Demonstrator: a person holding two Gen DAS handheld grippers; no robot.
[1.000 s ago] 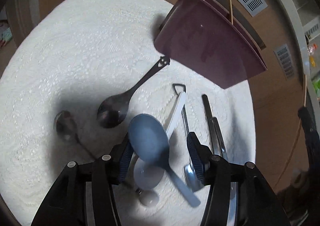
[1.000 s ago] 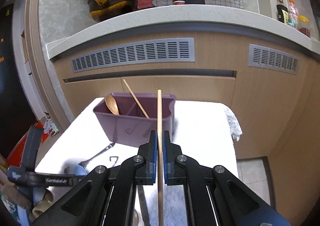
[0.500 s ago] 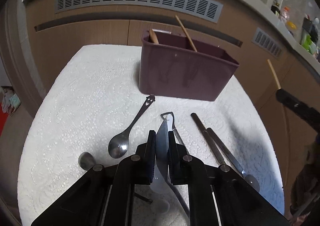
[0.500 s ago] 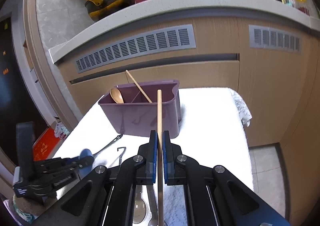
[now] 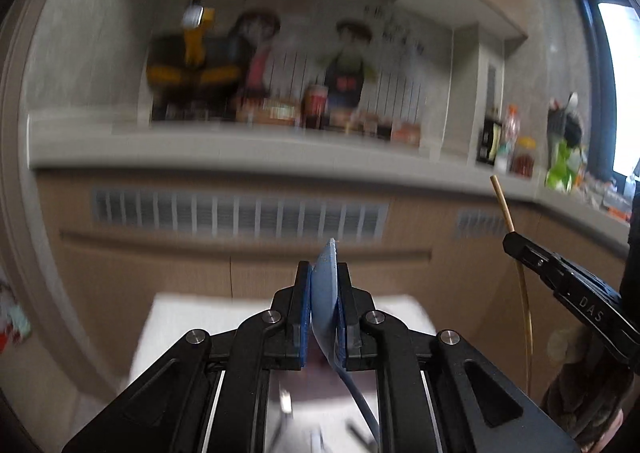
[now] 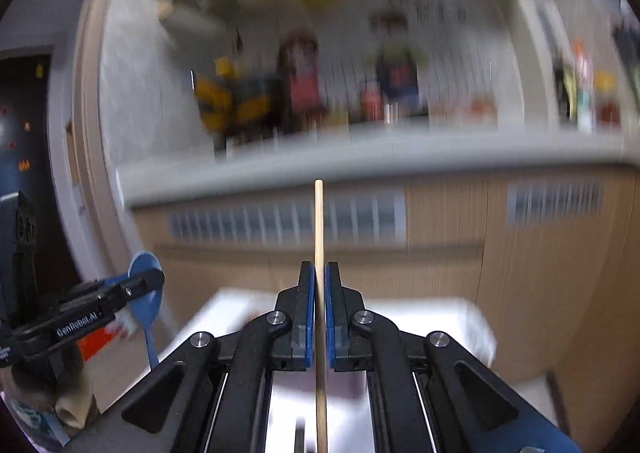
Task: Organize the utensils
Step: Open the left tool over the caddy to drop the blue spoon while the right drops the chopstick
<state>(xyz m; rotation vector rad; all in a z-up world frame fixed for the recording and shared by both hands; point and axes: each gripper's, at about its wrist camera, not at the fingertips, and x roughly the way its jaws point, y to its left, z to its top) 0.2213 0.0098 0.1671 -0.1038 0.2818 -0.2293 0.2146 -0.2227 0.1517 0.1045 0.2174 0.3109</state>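
My left gripper (image 5: 325, 285) is shut on a blue plastic spoon (image 5: 325, 305). The bowl stands edge-on between the pads and the handle hangs down behind. From the right wrist view this spoon (image 6: 143, 267) shows at the left, held up in the left gripper (image 6: 150, 281) off the table. A thin wooden chopstick (image 6: 319, 221) stands upright in my right gripper (image 6: 319, 279), which is shut on it. The same chopstick (image 5: 502, 205) and right gripper (image 5: 516, 245) appear at the right edge of the left wrist view. The utensil holder is hidden below both grippers.
A white cloth-covered table (image 6: 440, 317) lies low in front. Behind it runs a wooden cabinet front with vent grilles (image 5: 240, 217) under a grey counter (image 5: 240, 157) crowded with bottles and a pan. A hand (image 6: 72, 409) holds the left gripper.
The left gripper closed on the blue spoon, lifted it off the cloth and tilted up. The right gripper rose with the chopstick. The purple holder and the other utensils dropped out of view.
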